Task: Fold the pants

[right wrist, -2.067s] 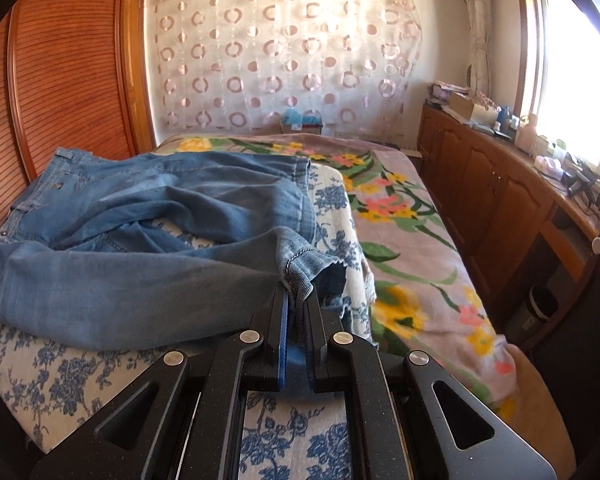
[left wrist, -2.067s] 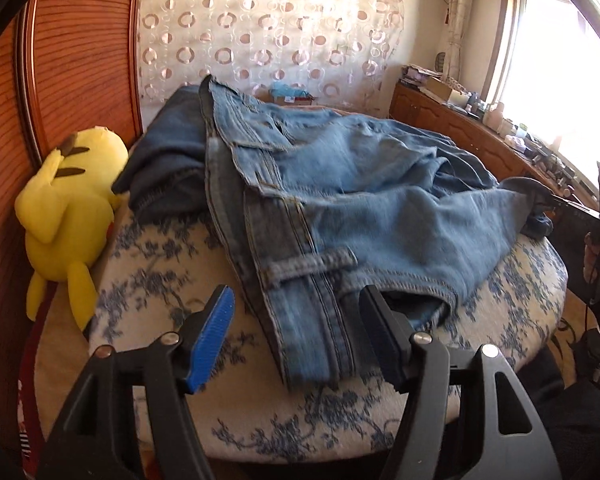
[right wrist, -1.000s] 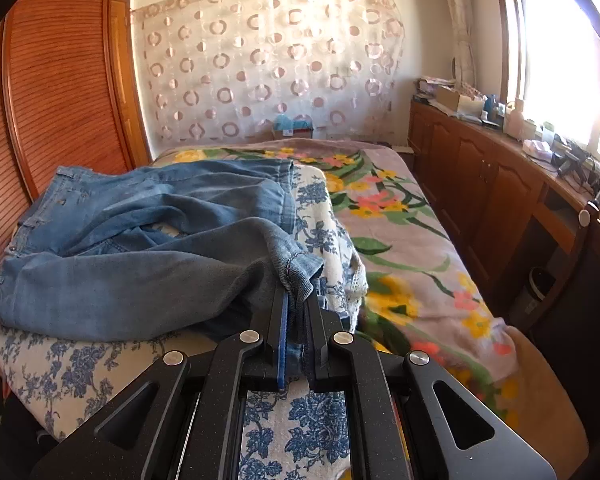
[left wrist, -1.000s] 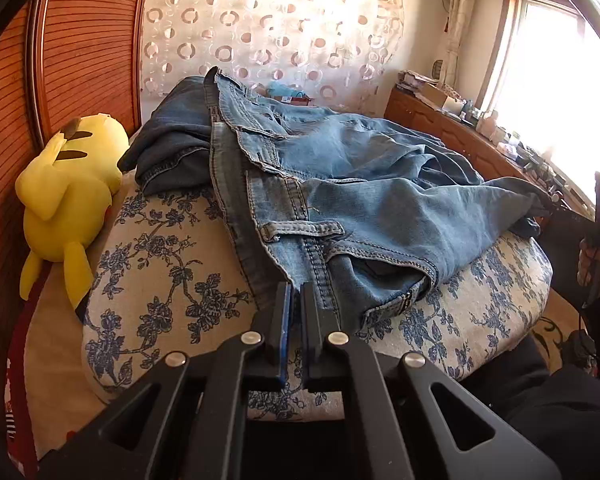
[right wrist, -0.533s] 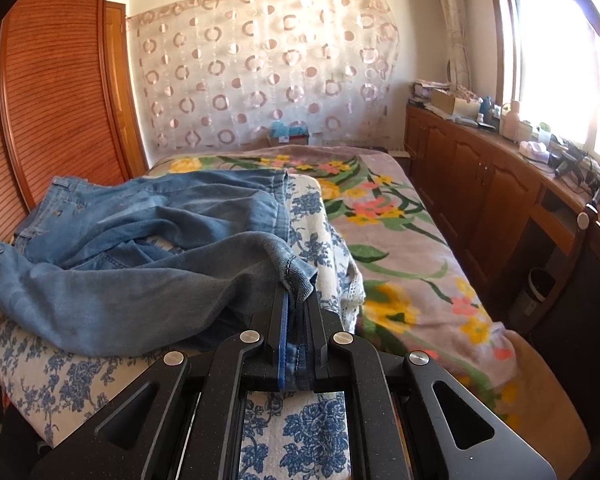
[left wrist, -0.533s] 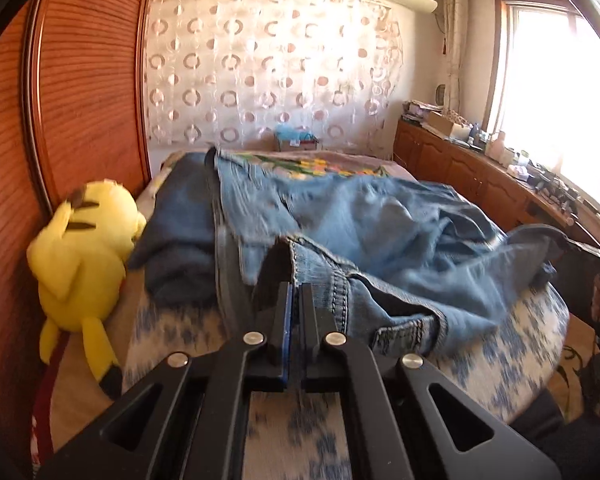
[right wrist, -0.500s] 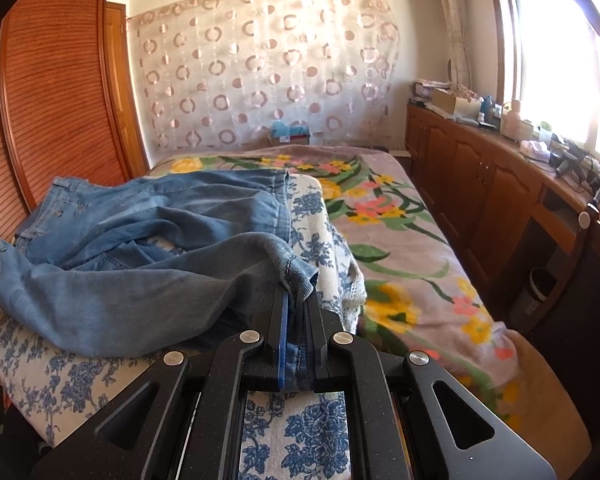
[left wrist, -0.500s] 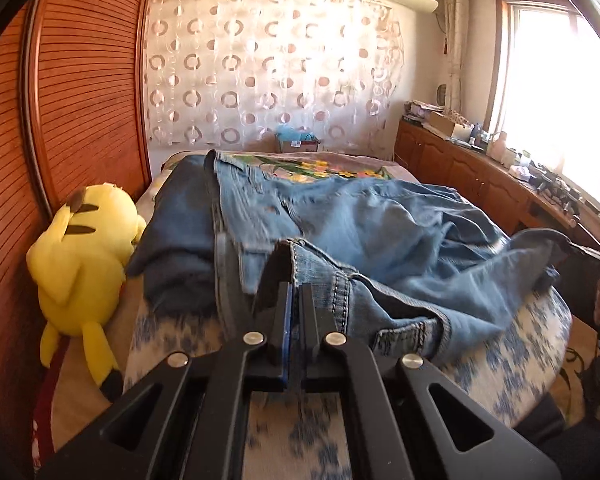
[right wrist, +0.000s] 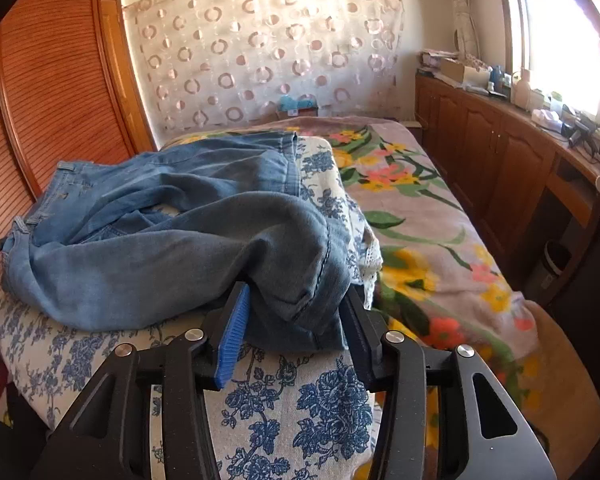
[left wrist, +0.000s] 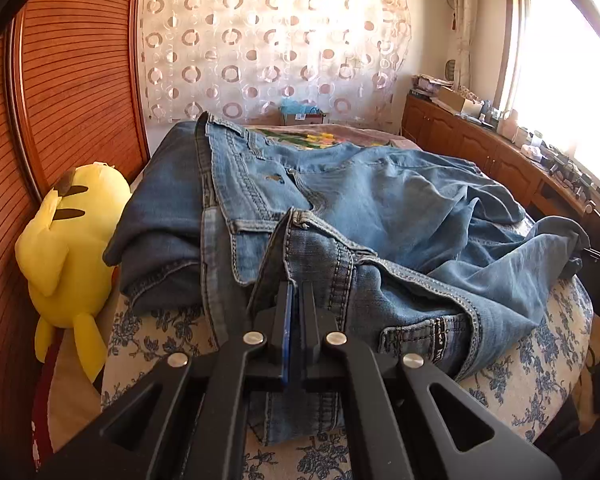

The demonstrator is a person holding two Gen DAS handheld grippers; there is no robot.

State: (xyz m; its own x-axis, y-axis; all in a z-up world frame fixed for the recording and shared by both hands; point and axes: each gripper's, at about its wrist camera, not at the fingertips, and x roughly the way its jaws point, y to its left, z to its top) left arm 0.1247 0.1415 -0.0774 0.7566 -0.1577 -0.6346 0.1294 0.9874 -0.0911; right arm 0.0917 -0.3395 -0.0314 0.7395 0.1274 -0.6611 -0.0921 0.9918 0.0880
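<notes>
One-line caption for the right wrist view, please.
Right gripper open around the hem of the jeans, which lie crumpled on a blue-floral cushion atop the bed.

Jeans (left wrist: 380, 200) on floral-quilted bed (right wrist: 412, 216)

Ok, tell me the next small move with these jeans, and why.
Probably close the right claw on the leg hem: it is open, with the jeans bunched between its fingers, while the left claw is shut on the waistband.

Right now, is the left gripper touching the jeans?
Touching. In the left wrist view the left gripper is shut on the jeans: its fingers pinch the raised waistband, with no gap.
</notes>
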